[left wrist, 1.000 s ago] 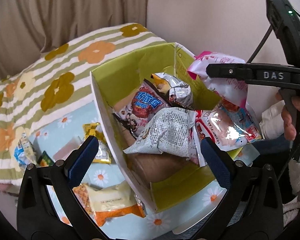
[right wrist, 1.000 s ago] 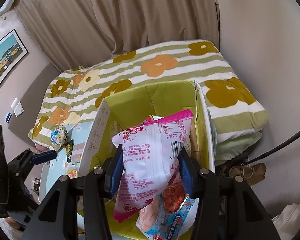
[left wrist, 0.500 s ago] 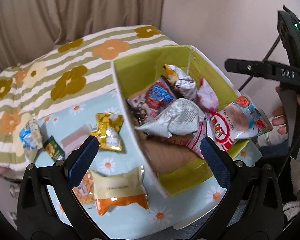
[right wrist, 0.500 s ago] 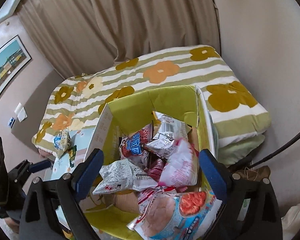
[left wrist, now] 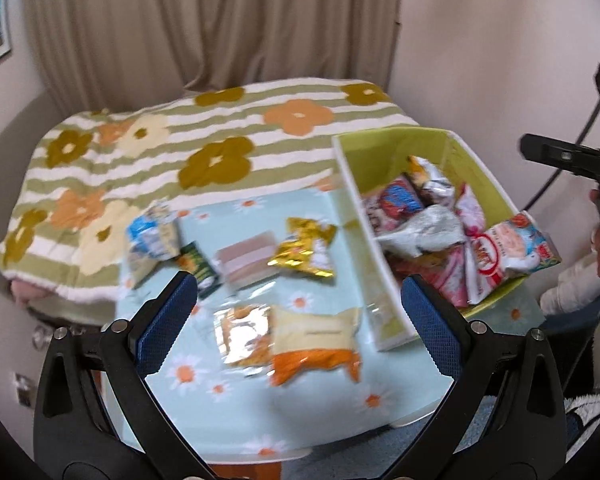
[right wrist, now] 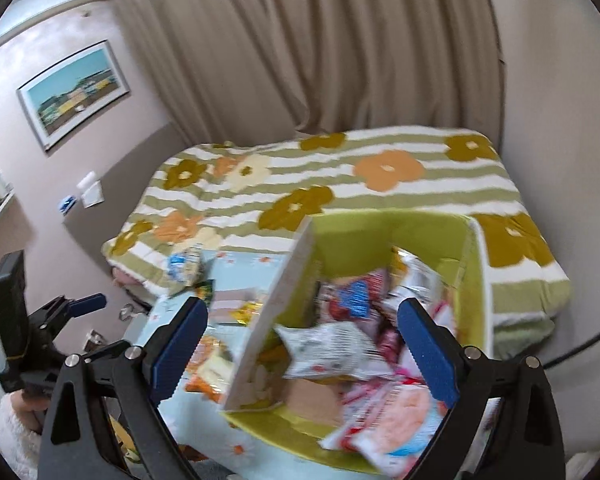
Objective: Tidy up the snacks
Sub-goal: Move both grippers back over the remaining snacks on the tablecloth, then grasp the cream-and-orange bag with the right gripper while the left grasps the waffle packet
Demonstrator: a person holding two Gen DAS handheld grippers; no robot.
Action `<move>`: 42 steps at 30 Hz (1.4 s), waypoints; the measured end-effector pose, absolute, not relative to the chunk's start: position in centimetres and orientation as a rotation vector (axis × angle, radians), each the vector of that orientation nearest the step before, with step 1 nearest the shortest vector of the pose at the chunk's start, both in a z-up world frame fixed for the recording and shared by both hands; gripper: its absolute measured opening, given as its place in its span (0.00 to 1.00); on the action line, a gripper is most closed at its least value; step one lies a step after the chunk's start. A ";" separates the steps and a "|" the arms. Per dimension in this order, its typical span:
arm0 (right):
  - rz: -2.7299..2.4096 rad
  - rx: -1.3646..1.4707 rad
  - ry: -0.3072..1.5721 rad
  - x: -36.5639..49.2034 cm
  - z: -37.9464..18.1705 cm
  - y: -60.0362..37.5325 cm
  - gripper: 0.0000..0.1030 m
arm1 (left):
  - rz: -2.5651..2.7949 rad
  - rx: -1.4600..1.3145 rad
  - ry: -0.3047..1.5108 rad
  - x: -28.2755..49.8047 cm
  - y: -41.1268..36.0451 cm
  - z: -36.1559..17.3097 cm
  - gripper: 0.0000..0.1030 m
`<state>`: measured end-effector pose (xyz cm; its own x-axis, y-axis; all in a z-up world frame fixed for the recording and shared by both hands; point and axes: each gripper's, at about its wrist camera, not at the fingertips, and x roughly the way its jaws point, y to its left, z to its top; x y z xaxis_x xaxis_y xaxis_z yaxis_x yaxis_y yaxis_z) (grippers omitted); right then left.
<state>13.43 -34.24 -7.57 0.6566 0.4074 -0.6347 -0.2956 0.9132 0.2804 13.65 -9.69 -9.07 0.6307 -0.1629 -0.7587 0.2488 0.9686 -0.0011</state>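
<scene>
On my left, the left gripper [left wrist: 296, 320] stands wide and empty above the table [left wrist: 340, 412], where the loose snacks lie. The cream-and-orange packet [left wrist: 316, 344] sits straight ahead between my fingers, its long axis running across the gap, so I judge this hand nearer for the next pick. A gold packet [left wrist: 304, 250] lies farther off, a blue one [left wrist: 154, 234] near the far-left edge. To the right stands the green box [left wrist: 484, 168], already heaped. My right gripper [right wrist: 300, 348] hangs over the box [right wrist: 380, 228], its jaws having just opened, wide with nothing between. Both views are blurred; labels are unreadable, and the box floor is hidden.
</scene>
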 end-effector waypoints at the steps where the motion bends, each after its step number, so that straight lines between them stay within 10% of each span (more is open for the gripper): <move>1: 0.411 0.153 0.756 13.3 -7.6 -33.7 0.92 | -0.220 0.097 0.859 13.5 -8.5 -9.1 0.98; 42: -0.119 0.328 0.909 10.5 -26.5 -14.1 0.92 | -0.593 0.100 1.165 21.3 3.7 -25.4 0.98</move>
<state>10.47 -14.12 -26.49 0.6116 0.0362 -0.7904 0.2390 0.9438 0.2281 21.29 3.71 -25.42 0.2614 -0.3868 -0.8843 0.4875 0.8436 -0.2249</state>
